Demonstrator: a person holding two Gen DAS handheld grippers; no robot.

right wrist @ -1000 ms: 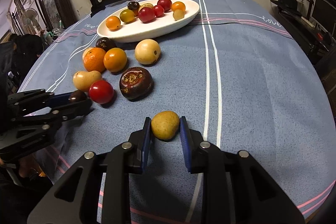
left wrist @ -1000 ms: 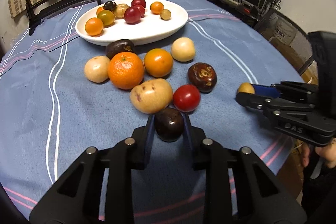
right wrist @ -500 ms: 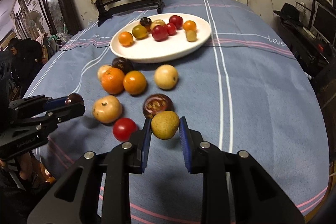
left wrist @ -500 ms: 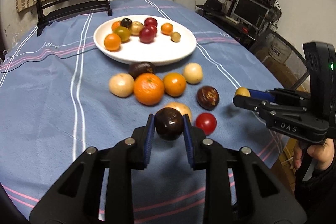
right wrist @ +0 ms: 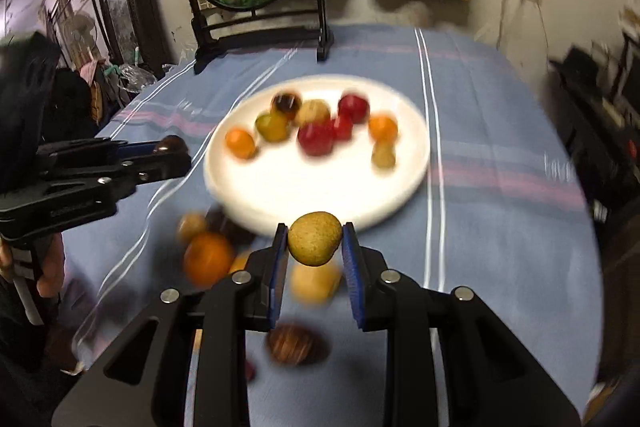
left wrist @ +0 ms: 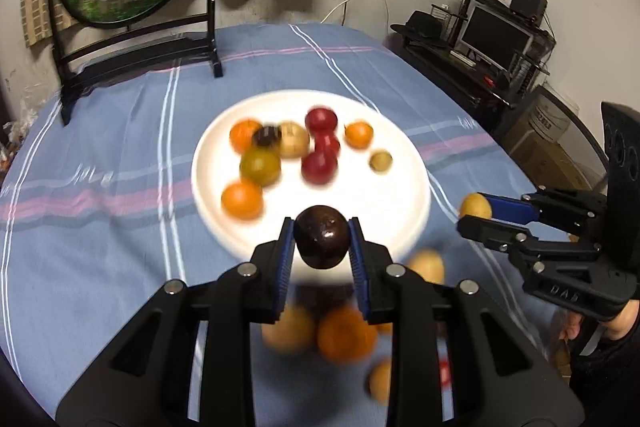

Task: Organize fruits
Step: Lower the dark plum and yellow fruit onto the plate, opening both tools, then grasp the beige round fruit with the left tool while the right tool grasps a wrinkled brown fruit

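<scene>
Two fruits are in my grip, both lifted off the blue tablecloth (left wrist: 120,267): my left gripper (left wrist: 322,245) clamps a dark purple fruit (left wrist: 322,242), my right gripper (right wrist: 314,247) a small yellow-brown fruit (right wrist: 315,242). Both hang over the white plate's (left wrist: 400,203) near rim; loose oranges (left wrist: 346,335) lie blurred below.
</scene>
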